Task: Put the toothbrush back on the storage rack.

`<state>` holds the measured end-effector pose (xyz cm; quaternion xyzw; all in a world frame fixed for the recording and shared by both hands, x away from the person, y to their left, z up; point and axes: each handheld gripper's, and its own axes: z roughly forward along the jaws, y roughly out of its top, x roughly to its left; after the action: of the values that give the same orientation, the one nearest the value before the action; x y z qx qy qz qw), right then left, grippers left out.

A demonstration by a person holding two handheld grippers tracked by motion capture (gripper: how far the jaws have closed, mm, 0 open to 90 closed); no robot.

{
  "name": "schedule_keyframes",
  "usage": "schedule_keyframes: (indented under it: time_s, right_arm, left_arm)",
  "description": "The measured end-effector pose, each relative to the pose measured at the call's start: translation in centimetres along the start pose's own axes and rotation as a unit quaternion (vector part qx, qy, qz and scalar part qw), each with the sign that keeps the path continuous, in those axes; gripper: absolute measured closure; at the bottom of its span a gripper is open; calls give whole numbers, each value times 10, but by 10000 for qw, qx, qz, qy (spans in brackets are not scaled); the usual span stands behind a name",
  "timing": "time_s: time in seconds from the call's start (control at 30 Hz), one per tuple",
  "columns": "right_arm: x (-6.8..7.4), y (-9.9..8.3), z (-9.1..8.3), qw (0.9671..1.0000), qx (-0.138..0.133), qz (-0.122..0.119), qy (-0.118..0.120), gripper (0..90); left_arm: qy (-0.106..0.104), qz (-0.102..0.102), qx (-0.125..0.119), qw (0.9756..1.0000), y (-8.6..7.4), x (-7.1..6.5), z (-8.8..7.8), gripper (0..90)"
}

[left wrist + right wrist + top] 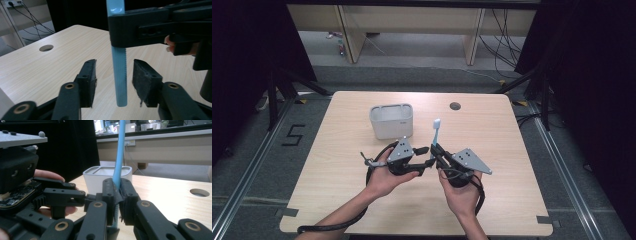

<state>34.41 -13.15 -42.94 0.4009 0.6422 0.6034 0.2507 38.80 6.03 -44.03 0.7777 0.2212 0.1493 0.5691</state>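
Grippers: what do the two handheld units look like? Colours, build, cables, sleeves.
Both are black. The left gripper and right gripper each carry a grey three-cornered plate on top with small dark dots. Linkage arms show brass-coloured pivot pins, and the flat black pads look frayed at the edges. A black cable trails from each. Forearms are bare, no sleeves.

Lab: curtained rig, floor rails (242,175)

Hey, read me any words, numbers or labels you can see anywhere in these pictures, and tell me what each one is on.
"5": black mark on the floor left of the table.
A small dark mark on the front of the white container is too small to read.
No print can be read on the toothbrush or either gripper.
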Motion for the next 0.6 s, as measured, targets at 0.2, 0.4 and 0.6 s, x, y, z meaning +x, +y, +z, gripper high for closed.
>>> schedule_keyframes:
  time_s: [0.2, 0.4, 0.6]
  right_arm:
    - [2, -1, 2, 9999, -9, -117, -20, 841]
    - [6, -2, 5, 9999, -28, -146, 17, 840]
    - [8, -1, 6, 9998, 11, -188, 26, 836]
  left_arm:
    - [8, -82, -26, 10000, 1, 1, -1, 620]
    - [-57, -185, -100, 9998, 1, 0, 0, 739]
    - [30, -89, -126, 9999, 0, 2, -1, 782]
